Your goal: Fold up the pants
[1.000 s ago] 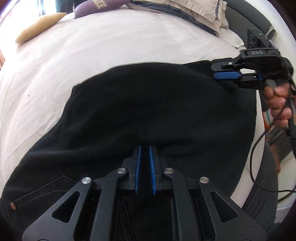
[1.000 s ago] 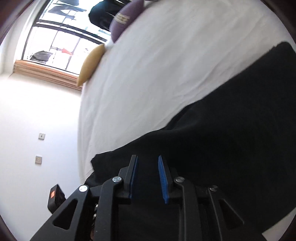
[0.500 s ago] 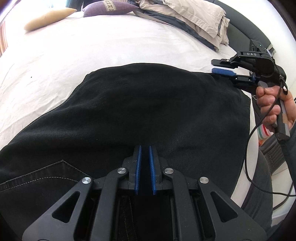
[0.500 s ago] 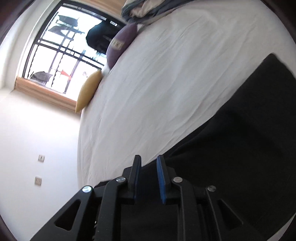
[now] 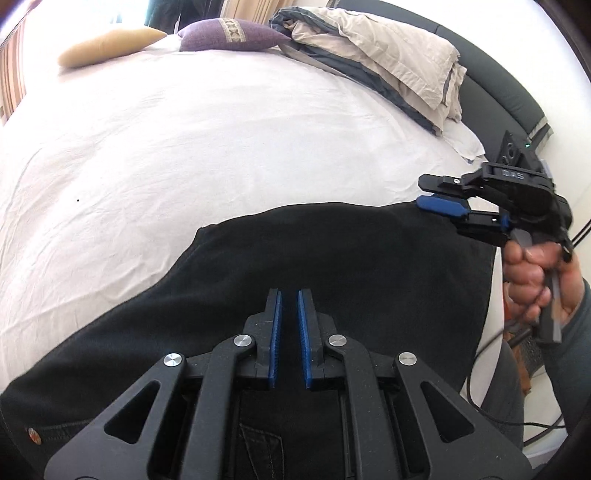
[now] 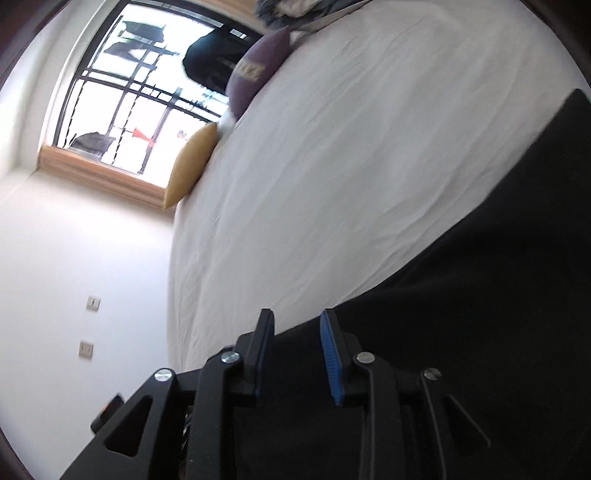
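Left wrist view: right hand-held gripper level, parted, over pants.

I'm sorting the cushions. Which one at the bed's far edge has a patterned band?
The purple cushion; a pale patterned band crosses it, while the yellow cushion beside it is plain.

Left gripper low and pointing forward, blue pads nearly together with a narrow gap, nothing visibly pinched. Right gripper out ahead on the right, rolled sideways, fingers spread apart one above the other, gripped at the handle by the right hand, knuckles curled, grey sleeve at the wrist.
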### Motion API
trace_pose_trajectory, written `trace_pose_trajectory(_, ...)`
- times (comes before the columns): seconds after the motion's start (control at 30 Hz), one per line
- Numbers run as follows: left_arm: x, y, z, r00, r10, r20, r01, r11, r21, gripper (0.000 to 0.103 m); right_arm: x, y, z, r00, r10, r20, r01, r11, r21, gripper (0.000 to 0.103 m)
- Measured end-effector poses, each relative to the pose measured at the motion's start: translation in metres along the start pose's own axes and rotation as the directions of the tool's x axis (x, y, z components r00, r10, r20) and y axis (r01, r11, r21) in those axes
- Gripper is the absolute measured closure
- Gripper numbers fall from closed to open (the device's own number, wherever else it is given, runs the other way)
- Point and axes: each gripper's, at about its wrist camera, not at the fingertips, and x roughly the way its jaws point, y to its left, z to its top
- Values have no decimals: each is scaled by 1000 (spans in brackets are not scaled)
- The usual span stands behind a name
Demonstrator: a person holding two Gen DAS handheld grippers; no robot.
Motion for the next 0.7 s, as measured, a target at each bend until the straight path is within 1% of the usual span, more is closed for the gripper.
trace_pose_trajectory(0.07,18,8,7,999,-10,-34,9,1000,-15,94,32,21,-15,993,49,-103,-56,996,-63,67)
trace_pose_trajectory(0.1,27,13,9,999,-16,-48,14,999,-29,94,47,23,-20,989,53,-135,-63,995,-71,67)
trace_pose_trajectory(0.13,34,19,11,999,-20,-50,17,999,-43,94,62,18,-24,986,36,-161,-45,997,-55,70)
trace_pose_trajectory(0.17,37,25,13,999,-28,-45,25,998,-62,94,73,8,-23,986,21,-167,-24,1000,-17,78)
trace_pose_trajectory(0.2,39,31,15,998,-42,-39,39,996,-75,94,73,-6,-23,989,33,-146,-29,999,31,103)
trace_pose_trajectory(0.23,39,36,16,998,-58,-34,54,994,-90,94,68,-22,-20,993,30,-115,-20,996,88,103)
trace_pose_trajectory(0.27,38,42,16,997,-70,-31,66,992,-106,94,59,-36,-16,997,42,-70,-31,988,152,103)
trace_pose_trajectory(0.3,37,44,15,997,-74,-25,71,991,-112,94,44,-48,-12,999,34,-15,-30,982,184,103)
trace_pose_trajectory(0.33,35,45,15,997,-70,-19,68,991,-111,94,26,-56,-8,999,-30,40,22,983,184,103)
trace_pose_trajectory(0.37,33,45,14,998,-61,-15,59,992,-109,94,4,-66,-5,991,-98,90,80,980,182,103)
trace_pose_trajectory(0.4,32,45,12,999,-45,-12,44,993,-109,94,-7,-71,3,982,-140,126,113,973,199,102)
trace_pose_trajectory(0.43,26,43,10,1000,-21,-13,19,994,-107,94,-25,-78,4,973,-178,147,142,963,228,92)
trace_pose_trajectory(0.47,21,36,9,1000,-6,-9,5,995,-98,94,-42,-82,4,971,-175,162,136,964,229,89)
trace_pose_trajectory(0.5,15,27,7,1000,-25,3,26,996,-83,94,-52,-80,3,978,-130,165,97,976,195,83)
trace_pose_trajectory(0.53,14,13,3,999,-51,-1,51,997,-64,94,-57,-79,0,986,-79,144,57,987,153,71)
trace_pose_trajectory(0.57,13,-6,-2,998,-63,-19,62,997,-35,94,-53,-75,-3,993,-50,103,38,992,120,64)
trace_pose_trajectory(0.6,14,-21,-7,997,-63,-40,63,998,-1,94,-51,-79,-9,997,-58,54,52,994,95,63)
trace_pose_trajectory(0.63,16,-33,-14,996,-63,-64,65,997,29,94,-51,-86,-13,996,-81,31,78,993,83,79)
trace_pose_trajectory(0.67,20,-42,-24,994,-61,-95,65,997,45,94,-56,-100,-17,996,-81,39,77,991,107,90)
trace_pose_trajectory(0.7,25,-46,-33,991,-54,-120,60,997,48,94,-63,-118,-19,995,-78,55,67,982,177,103)
